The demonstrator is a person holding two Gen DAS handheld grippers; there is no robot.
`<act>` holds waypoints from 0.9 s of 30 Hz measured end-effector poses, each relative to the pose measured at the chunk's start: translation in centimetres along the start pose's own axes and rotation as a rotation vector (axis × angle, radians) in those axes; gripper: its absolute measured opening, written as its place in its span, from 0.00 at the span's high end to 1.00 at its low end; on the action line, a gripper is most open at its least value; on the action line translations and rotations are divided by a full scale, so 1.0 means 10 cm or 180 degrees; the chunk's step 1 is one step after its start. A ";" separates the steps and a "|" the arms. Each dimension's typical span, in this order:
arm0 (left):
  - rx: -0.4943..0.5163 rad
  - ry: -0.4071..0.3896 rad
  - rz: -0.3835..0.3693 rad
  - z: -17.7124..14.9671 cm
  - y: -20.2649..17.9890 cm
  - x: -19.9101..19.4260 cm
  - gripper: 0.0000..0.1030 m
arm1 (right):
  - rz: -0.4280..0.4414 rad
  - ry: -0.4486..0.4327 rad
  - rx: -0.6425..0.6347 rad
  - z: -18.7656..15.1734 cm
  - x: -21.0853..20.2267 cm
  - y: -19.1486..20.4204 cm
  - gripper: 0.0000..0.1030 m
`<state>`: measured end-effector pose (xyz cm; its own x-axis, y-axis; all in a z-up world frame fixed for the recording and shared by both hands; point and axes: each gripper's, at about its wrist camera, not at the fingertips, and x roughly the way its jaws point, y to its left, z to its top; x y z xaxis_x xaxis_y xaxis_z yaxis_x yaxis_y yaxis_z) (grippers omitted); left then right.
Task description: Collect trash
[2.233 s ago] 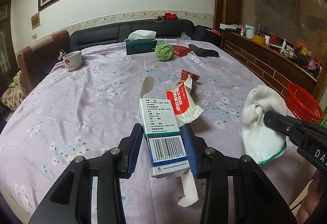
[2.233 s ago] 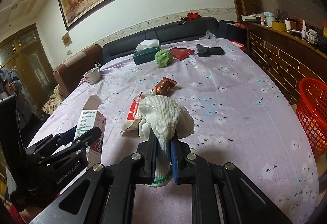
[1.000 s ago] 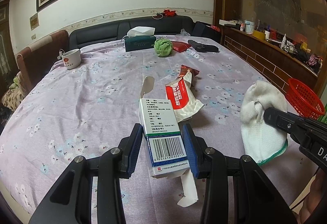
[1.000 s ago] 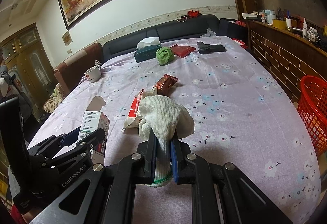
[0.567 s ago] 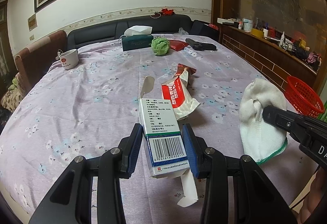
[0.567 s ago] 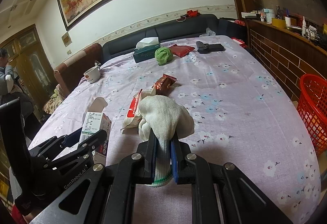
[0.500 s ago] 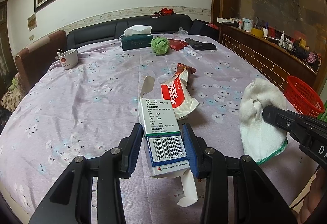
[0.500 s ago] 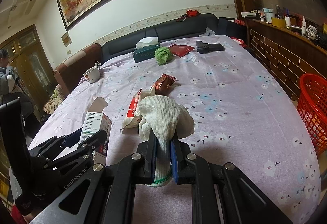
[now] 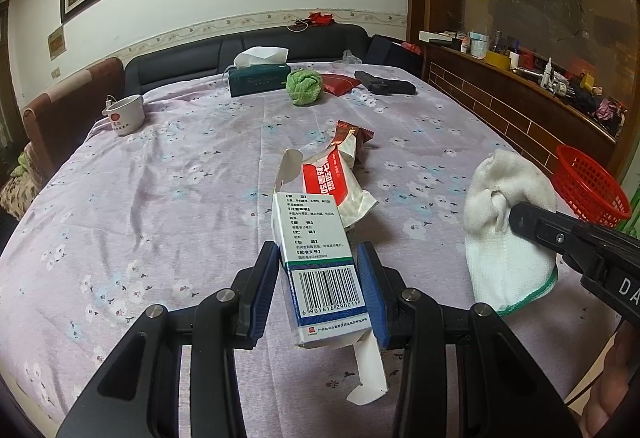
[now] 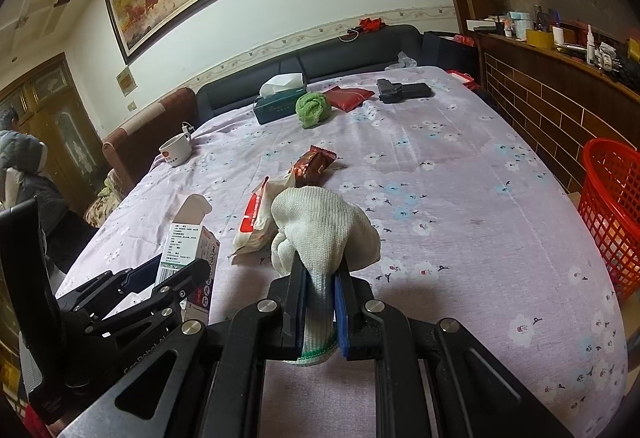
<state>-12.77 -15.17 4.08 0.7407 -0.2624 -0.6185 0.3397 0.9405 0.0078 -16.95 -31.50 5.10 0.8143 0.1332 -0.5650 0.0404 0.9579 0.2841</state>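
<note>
My left gripper (image 9: 318, 270) is shut on a white medicine box (image 9: 316, 254) with a barcode and open flaps, held above the purple flowered tablecloth (image 9: 168, 190). The same box (image 10: 188, 250) shows at the lower left of the right wrist view. My right gripper (image 10: 320, 278) is shut on a white knit glove (image 10: 324, 226), which hangs at the right of the left wrist view as the glove (image 9: 508, 214). On the cloth ahead lie a red-and-white wrapper (image 9: 340, 186) and a brown snack wrapper (image 10: 314, 164). A red basket (image 10: 612, 210) stands beyond the table's right edge.
Farther back sit a green cloth ball (image 9: 304, 86), a tissue box (image 9: 258, 76), a red pouch (image 9: 338, 83), a black case (image 9: 384, 86) and a white cup (image 9: 126, 114). A brick-faced counter (image 10: 560, 102) runs along the right. A person (image 10: 24, 174) is at far left.
Both grippers have kept their holds. The view has drifted slightly back from the table, and the person at the far left has come more into sight.
</note>
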 end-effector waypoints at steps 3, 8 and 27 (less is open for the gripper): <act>-0.0003 0.0001 0.0002 0.00 0.00 0.00 0.62 | 0.0010 0.0000 -0.0001 0.00 0.00 0.00 0.87; -0.0017 -0.0007 0.0007 0.00 0.00 -0.01 0.62 | 0.0026 0.0008 -0.0003 0.00 0.00 -0.01 0.87; -0.0116 -0.0028 -0.0023 -0.02 0.14 -0.05 0.62 | 0.0007 0.0057 -0.0093 -0.02 0.06 0.12 0.87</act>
<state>-12.74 -13.64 4.29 0.7435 -0.2710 -0.6114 0.3237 0.9458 -0.0255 -16.49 -30.21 4.94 0.8038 0.1395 -0.5784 0.0216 0.9646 0.2628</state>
